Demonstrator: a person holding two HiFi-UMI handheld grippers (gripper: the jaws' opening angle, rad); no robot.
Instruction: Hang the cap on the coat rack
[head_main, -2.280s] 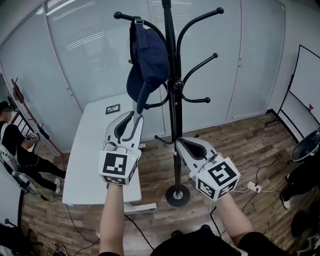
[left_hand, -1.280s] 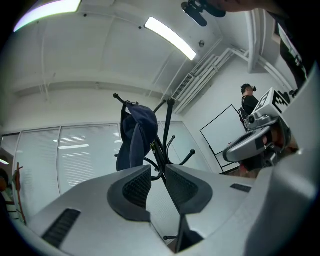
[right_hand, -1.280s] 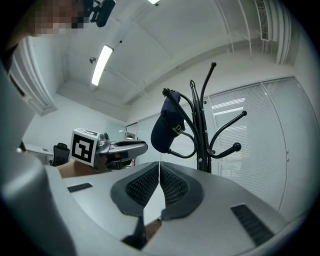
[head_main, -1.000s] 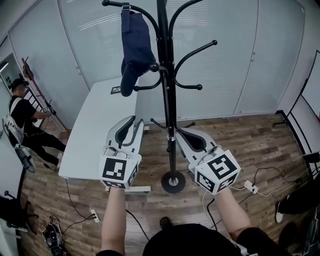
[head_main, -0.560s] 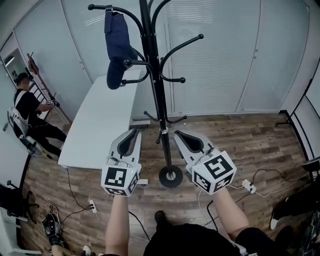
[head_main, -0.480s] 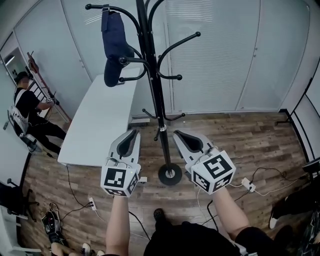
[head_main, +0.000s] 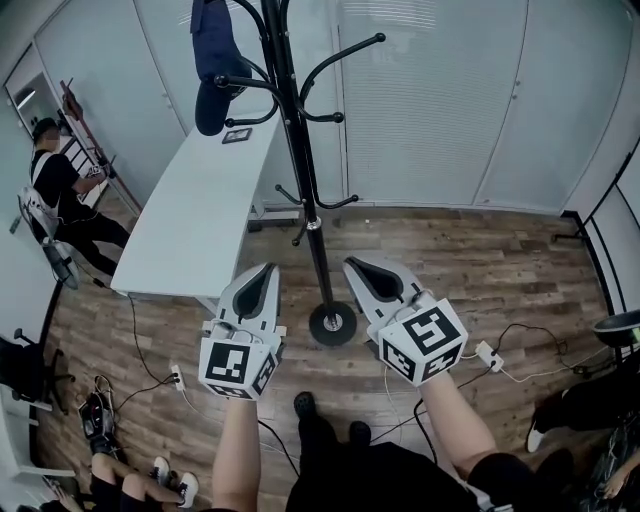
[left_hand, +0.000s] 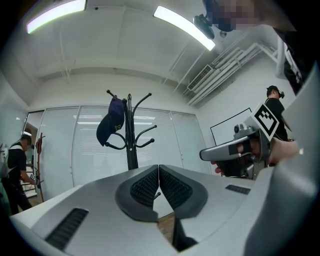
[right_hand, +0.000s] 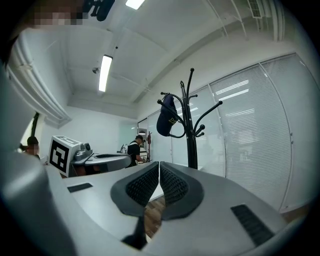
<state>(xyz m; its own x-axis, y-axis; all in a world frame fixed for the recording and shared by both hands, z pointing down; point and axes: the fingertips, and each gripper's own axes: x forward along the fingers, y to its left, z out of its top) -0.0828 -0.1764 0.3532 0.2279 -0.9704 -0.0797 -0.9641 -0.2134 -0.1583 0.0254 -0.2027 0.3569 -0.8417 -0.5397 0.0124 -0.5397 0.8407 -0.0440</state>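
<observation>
The navy cap (head_main: 212, 62) hangs from an upper left hook of the black coat rack (head_main: 298, 150); it also shows in the left gripper view (left_hand: 111, 126) and the right gripper view (right_hand: 167, 121). My left gripper (head_main: 264, 270) is held low in front of the rack's base, jaws shut, nothing between them. My right gripper (head_main: 356, 265) is level with it on the other side of the pole, also shut and empty. Both stand well back from the cap. In the left gripper view (left_hand: 159, 167) and the right gripper view (right_hand: 159, 165) the jaw pads meet at their tips.
A long white table (head_main: 190, 215) stands left of the rack, with a small dark frame (head_main: 237, 136) on its far end. A person (head_main: 60, 195) stands at the far left. Cables and a power strip (head_main: 489, 356) lie on the wooden floor. Glass partition walls run behind.
Both grippers have drawn back and down from the rack; the cap stays hanging on its hook. The view has tilted down, showing more floor and the rack's base.
</observation>
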